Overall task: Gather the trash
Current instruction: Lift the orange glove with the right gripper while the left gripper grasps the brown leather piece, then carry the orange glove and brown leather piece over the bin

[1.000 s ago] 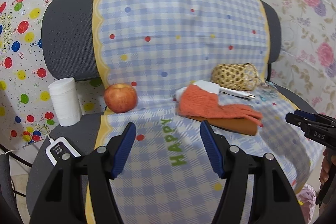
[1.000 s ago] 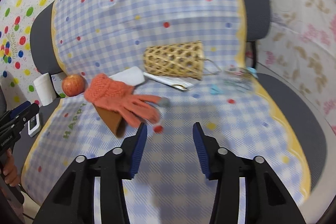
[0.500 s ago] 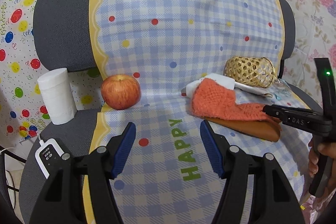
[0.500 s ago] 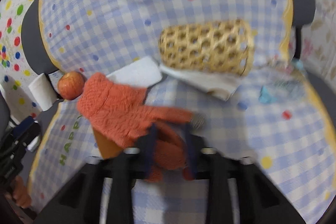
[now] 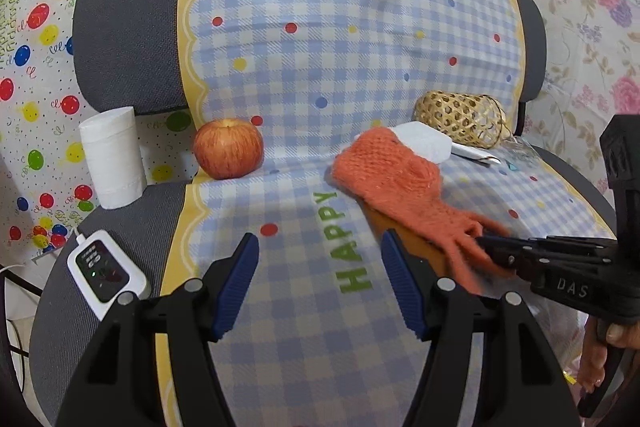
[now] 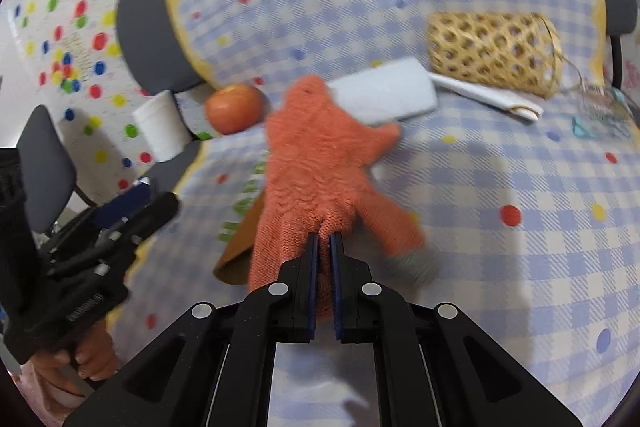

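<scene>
So there's a grey office chair (image 5: 120,27) filling most of both views, draped with a blue checked cloth (image 5: 340,47) that says HAPPY in green. Mid-frame on the seat lies an orange knit glove (image 6: 320,163), partly on top of a brown flat thing (image 6: 240,247) that's hard to make out. The right gripper (image 6: 324,239) comes up from the bottom centre of its own view, and its jaws are closing with one of the glove's fingers pinched between them. The left gripper (image 5: 320,267) sits low in its view, jaws spread wide over bare cloth with nothing in them. Upper right of the seat has a woven bamboo basket (image 6: 492,51) on its side, with a white wrapper (image 6: 484,99) just in front. Over on the left: a paper roll (image 5: 112,163), an apple (image 5: 228,147), and a small white remote (image 5: 104,271).
</scene>
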The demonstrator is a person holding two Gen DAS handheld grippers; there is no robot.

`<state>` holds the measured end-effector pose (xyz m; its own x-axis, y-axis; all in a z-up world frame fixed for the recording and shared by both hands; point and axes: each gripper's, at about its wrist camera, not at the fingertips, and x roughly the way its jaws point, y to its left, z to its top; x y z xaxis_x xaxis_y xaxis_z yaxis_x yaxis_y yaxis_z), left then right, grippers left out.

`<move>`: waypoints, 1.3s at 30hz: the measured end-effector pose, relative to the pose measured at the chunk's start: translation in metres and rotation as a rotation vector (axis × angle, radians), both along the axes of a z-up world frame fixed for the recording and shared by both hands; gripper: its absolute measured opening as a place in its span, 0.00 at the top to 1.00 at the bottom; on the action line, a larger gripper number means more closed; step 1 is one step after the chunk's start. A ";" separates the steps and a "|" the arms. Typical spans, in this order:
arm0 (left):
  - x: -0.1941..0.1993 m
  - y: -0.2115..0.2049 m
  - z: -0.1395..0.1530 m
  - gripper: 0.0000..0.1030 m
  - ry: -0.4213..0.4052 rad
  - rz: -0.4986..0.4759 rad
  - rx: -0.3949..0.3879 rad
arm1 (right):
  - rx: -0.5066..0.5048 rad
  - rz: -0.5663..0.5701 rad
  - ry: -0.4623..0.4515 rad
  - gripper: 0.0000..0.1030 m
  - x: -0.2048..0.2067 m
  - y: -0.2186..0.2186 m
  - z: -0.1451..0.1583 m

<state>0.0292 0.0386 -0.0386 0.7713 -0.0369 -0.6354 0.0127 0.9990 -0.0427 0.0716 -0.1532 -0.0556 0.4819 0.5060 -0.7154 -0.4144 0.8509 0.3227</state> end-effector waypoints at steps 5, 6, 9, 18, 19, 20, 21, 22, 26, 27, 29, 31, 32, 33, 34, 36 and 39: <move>-0.010 -0.004 -0.001 0.40 0.004 -0.027 -0.010 | -0.046 -0.100 -0.128 0.94 -0.007 -0.010 0.023; -0.011 -0.006 -0.001 0.40 0.007 -0.035 -0.016 | -0.060 -0.117 -0.139 0.94 -0.006 -0.015 0.025; -0.011 -0.019 -0.003 0.40 0.018 -0.080 -0.030 | -0.082 -0.142 -0.130 0.94 -0.003 -0.024 0.022; 0.013 -0.046 -0.017 0.40 0.101 -0.115 -0.028 | -0.099 -0.153 -0.120 0.75 -0.010 -0.040 0.014; 0.015 -0.046 -0.018 0.40 0.110 -0.113 -0.036 | -0.101 -0.153 -0.128 0.70 -0.011 -0.040 0.015; 0.017 -0.045 -0.019 0.40 0.121 -0.112 -0.047 | -0.100 -0.154 -0.131 0.68 -0.012 -0.040 0.016; 0.021 -0.045 -0.021 0.40 0.136 -0.108 -0.058 | -0.097 -0.156 -0.133 0.68 -0.012 -0.040 0.016; 0.024 -0.044 -0.023 0.40 0.148 -0.102 -0.064 | -0.095 -0.158 -0.133 0.68 -0.012 -0.041 0.017; 0.034 -0.039 -0.030 0.45 0.189 -0.096 -0.123 | -0.093 -0.167 -0.132 0.68 -0.012 -0.044 0.016; 0.035 -0.038 -0.031 0.47 0.194 -0.099 -0.136 | -0.093 -0.168 -0.131 0.68 -0.012 -0.045 0.016; 0.037 -0.039 -0.033 0.54 0.199 -0.110 -0.164 | -0.090 -0.171 -0.128 0.68 -0.012 -0.046 0.015; 0.037 -0.042 -0.034 0.63 0.202 -0.128 -0.178 | -0.090 -0.175 -0.125 0.68 -0.013 -0.046 0.014; 0.035 -0.044 -0.034 0.63 0.195 -0.128 -0.166 | -0.089 -0.176 -0.122 0.68 -0.013 -0.046 0.013; 0.033 -0.045 -0.034 0.66 0.189 -0.132 -0.162 | -0.089 -0.175 -0.121 0.68 -0.014 -0.046 0.013; 0.032 -0.045 -0.033 0.67 0.187 -0.130 -0.162 | -0.091 -0.173 -0.120 0.68 -0.015 -0.046 0.012; 0.026 -0.040 -0.031 0.68 0.170 -0.110 -0.167 | -0.099 -0.169 -0.121 0.68 -0.017 -0.045 0.012; 0.015 -0.028 -0.023 0.68 0.140 -0.090 -0.164 | -0.098 -0.163 -0.117 0.68 -0.017 -0.044 0.011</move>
